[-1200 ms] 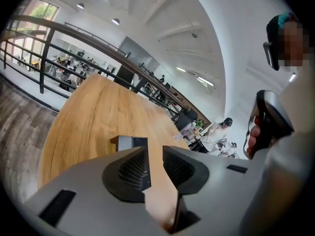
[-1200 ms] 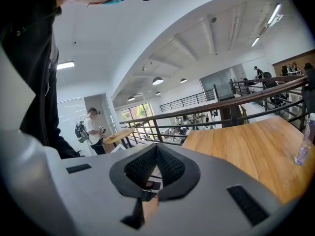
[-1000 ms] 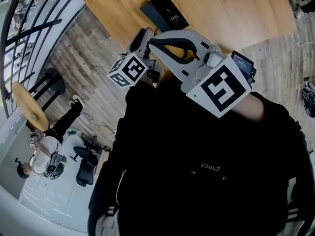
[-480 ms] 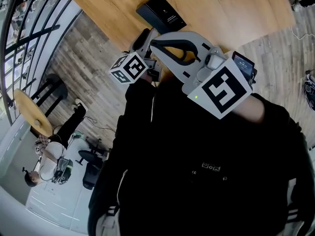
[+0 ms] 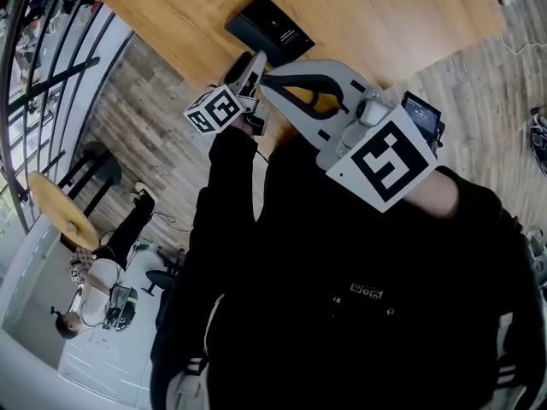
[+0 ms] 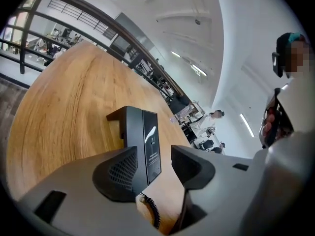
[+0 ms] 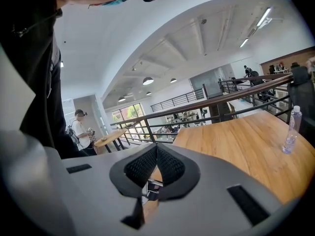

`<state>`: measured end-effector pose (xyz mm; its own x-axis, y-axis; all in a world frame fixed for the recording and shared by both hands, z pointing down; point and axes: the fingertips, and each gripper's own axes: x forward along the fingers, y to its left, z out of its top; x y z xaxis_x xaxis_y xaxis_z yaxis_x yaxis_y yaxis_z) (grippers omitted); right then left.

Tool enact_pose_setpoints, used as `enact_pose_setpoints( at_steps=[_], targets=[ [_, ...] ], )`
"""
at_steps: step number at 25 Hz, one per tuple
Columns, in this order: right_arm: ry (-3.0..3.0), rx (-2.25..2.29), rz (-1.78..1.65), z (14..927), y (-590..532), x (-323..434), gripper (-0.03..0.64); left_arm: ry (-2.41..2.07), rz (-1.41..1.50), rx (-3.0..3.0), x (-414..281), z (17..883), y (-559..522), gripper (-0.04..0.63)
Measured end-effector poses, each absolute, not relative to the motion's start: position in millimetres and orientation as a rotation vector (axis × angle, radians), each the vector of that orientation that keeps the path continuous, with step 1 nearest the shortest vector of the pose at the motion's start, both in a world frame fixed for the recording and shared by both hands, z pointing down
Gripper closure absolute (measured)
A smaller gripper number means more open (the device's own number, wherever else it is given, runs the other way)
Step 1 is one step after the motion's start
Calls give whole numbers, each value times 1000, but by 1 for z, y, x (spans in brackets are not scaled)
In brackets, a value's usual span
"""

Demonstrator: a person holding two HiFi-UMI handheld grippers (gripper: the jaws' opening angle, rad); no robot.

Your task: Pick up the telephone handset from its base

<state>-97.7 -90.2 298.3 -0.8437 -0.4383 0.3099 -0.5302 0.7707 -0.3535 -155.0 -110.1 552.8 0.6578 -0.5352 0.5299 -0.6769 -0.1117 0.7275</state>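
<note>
Since the earlier frames the left hand-held gripper (image 5: 254,62) had come forward over the near edge of the tabletop (image 5: 385,15), closer to the black telephone (image 5: 269,28). The right hand-held gripper (image 5: 272,79) had kept its place.

In the head view, a round yellow table (image 5: 60,207) and a seated person (image 5: 94,280) showed on a lower floor at far left. Right of them was the marker cube (image 5: 214,109) of the left hand-held gripper, just short of the telephone. The telephone lay flat near the tabletop's edge.

In the left gripper view, the left hand-held gripper (image 6: 153,154) had its jaws wide and opening. The near end of the telephone (image 6: 142,141) stood between them. The handset (image 6: 132,136) rested on its base (image 6: 151,146), along the base's left side. The left pad (image 6: 118,173) sat right beside the handset, though I could not tell whether it touched. The right pad (image 6: 192,166) stood clear of the base. A coiled cord (image 6: 151,211) ran out from the near end, between the jaws.

In the right gripper view, the right hand-held gripper (image 7: 156,168) had its pads pressed together, holding nothing, above the tabletop (image 7: 246,141). A water bottle (image 7: 291,129) stood upright at the far right.
</note>
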Motion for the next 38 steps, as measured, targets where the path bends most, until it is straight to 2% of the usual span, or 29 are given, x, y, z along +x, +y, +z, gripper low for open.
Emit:
enact_pose_setpoints(
  at_steps=[6,26,30,38],
  targets=[
    [-2768,778,684,296,-89,-94,598,-918,152,1760,-155,573,-113,373],
    [-2727,789,730,306,-84,-81,598,-890,103,1767,-157,602,-129,374],
    [-2713,802,737,308,-84,-79,598,-927,118,1759,-162,605,-131,481],
    [-2731,770,731,305,-84,-82,598,-929,98,1735,-162,596,-123,515]
  ],
)
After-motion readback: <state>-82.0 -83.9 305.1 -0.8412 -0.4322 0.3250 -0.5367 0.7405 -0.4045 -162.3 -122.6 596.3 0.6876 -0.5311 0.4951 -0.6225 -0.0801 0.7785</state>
